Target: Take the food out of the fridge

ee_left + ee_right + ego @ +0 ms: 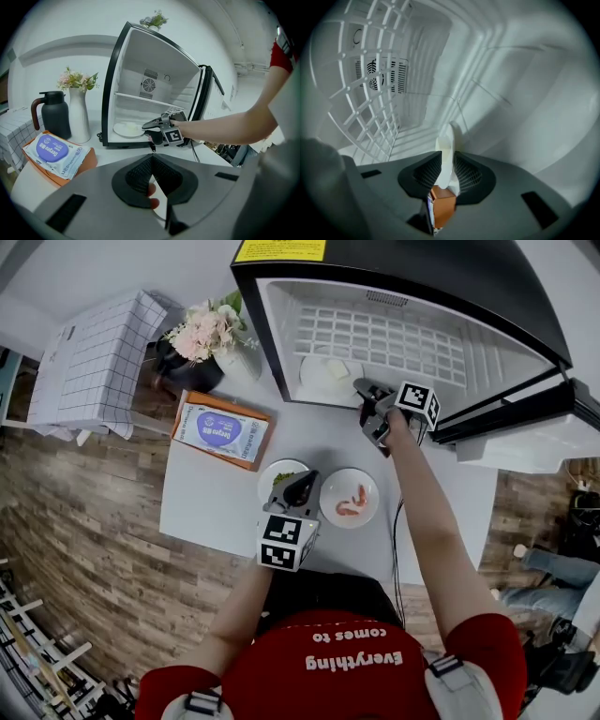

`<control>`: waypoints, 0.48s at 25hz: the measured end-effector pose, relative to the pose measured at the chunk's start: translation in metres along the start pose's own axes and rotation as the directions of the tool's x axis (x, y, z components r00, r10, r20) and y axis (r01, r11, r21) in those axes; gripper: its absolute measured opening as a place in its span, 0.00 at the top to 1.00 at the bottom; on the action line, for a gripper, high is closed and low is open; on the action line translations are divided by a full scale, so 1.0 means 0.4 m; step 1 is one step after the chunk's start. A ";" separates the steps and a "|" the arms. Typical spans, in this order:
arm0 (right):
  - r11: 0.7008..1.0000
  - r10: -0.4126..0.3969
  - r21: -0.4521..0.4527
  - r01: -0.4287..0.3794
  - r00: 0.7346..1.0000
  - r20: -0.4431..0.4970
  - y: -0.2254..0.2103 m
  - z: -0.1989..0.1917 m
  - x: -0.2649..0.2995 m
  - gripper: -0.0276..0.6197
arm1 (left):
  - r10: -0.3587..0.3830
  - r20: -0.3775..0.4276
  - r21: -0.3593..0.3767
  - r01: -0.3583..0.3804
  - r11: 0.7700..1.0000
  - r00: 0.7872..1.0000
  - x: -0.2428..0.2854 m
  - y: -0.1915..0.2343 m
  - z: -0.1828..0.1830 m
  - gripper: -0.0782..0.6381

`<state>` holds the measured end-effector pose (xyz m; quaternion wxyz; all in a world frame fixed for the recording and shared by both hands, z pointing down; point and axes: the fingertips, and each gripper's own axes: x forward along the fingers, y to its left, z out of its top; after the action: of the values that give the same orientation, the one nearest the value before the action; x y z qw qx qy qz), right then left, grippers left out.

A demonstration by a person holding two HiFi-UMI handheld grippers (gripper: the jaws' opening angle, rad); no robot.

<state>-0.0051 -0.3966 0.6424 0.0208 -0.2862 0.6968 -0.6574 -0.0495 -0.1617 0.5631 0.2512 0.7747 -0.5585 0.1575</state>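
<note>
Right tool (pixel 446 171): reaching into the open fridge (pixel 277 315) at the far side of the surface (pixel 216 493), its pads pinching the rim of a white plate (pixel 449 140) that is showing edge-on between them.

White plate, position: sitting on the fridge floor just inside the mouth, lying to the left of and slightly beyond the right tool, which is holding it by its near-right rim. It is carrying a pale piece of food (pixel 336 369); I cannot tell what kind. Judgement: the way out is running straight back toward the near edge, and the plate is needing to stay level.

Left tool (pixel 302 486): hanging closed and empty, well apart from the fridge, so the right hand is the nearer one.

Already on the surface:
- greens plate (pixel 277 476), just left of the left tool
- shrimp plate (pixel 349 498), just right of it
- wipes pack (pixel 222 430) on an orange tray, further left
</note>
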 end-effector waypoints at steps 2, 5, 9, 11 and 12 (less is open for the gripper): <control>1.000 0.016 0.021 -0.016 0.999 -0.033 0.003 -0.020 0.009 0.82 | -0.002 -0.005 0.010 0.002 1.000 1.000 0.003 -0.004 0.002 0.89; 1.000 -0.003 0.006 0.003 1.000 -0.009 0.001 -0.031 0.016 0.86 | -0.005 -0.011 0.020 0.006 1.000 1.000 0.005 -0.010 0.003 0.89; 0.999 0.033 0.032 -0.034 0.999 0.025 0.007 -0.045 0.031 0.91 | -0.004 -0.013 0.030 0.005 1.000 1.000 0.003 -0.018 0.004 0.89; 0.997 0.064 0.044 -0.067 0.996 0.057 0.013 -0.050 0.026 0.92 | 0.001 -0.010 0.033 -0.001 0.999 1.000 -0.002 -0.018 0.007 0.89; 0.995 0.082 0.048 -0.085 0.994 0.073 0.018 -0.053 0.020 0.93 | 0.003 -0.007 0.033 -0.003 0.999 1.000 -0.006 -0.018 0.009 0.89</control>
<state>-0.0230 -0.3812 0.6414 0.0804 -0.2795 0.6898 -0.6630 -0.0438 -0.1601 0.5573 0.2402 0.7772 -0.5562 0.1697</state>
